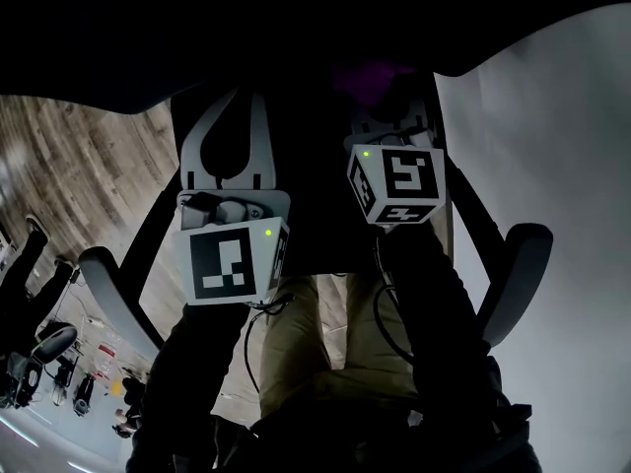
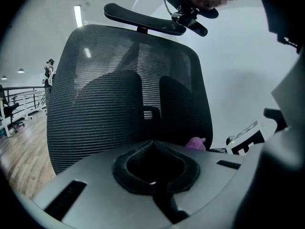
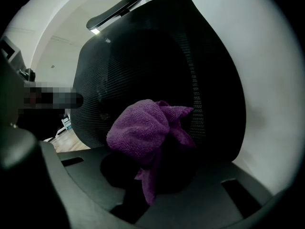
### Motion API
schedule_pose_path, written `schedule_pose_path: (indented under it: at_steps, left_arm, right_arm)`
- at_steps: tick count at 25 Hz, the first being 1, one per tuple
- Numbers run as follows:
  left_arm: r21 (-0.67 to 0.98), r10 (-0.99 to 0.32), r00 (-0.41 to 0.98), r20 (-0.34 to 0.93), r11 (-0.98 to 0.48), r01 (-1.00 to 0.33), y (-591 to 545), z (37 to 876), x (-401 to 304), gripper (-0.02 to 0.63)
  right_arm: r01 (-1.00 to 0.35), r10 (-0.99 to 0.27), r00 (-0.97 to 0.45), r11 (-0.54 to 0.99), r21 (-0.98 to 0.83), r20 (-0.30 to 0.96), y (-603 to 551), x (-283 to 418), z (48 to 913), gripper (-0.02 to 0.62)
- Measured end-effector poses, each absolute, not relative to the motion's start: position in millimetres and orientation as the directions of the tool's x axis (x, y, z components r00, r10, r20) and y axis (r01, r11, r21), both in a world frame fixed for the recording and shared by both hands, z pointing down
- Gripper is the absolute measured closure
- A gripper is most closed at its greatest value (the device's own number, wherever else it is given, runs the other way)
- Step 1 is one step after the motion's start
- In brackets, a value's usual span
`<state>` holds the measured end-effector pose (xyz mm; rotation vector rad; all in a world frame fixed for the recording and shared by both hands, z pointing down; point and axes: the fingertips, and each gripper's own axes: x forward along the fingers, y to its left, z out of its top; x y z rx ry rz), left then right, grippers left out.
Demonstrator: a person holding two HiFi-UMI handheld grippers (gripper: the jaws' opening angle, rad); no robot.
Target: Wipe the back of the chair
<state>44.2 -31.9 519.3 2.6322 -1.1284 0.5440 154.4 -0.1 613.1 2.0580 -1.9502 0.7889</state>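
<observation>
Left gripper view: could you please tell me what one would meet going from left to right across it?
Railing → distant person → mesh chair back → purple cloth → other tool's marker cube.

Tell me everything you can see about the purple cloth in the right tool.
The purple cloth is a fuzzy, microfibre-looking rag, bunched into a rounded wad with a loose tail hanging down. The right tool is shut on it, pinching it near the middle. It sits in front of the chair's black mesh back, low on it; whether it touches the mesh is unclear.
</observation>
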Motion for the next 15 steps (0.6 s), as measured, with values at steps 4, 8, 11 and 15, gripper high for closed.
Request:
schedule_pose_path:
  at_steps: [4, 8, 11, 15]
  left_arm:
    - [0.051, -0.635, 0.646, 0.423, -0.695, -0.717, -28.7, 517.5, 53.3, 0.6]
    - [0.049, -0.624, 0.658, 0.422, -0.709, -0.704, -24.2, 514.1, 60.9, 0.6]
    - [0.047, -0.618, 0.664, 0.421, -0.716, -0.696, -22.3, 512.4, 67.0, 0.6]
    - [0.049, -0.607, 0.673, 0.423, -0.726, -0.686, -20.0, 512.6, 72.7, 0.6]
  right_arm:
    - [-0.968, -0.864, 0.024, -0.145, -0.204, 0.503, 7.2, 171.6, 611.4, 0.537]
    - [-0.961, -0.861, 0.067, -0.192, -0.2, 0.503, 17.5, 187.7, 610.9, 0.537]
    - [-0.954, -0.857, 0.1, -0.227, -0.195, 0.506, 25.1, 201.4, 611.6, 0.537]
    - [-0.944, -0.847, 0.144, -0.273, -0.187, 0.512, 34.4, 218.5, 613.7, 0.537]
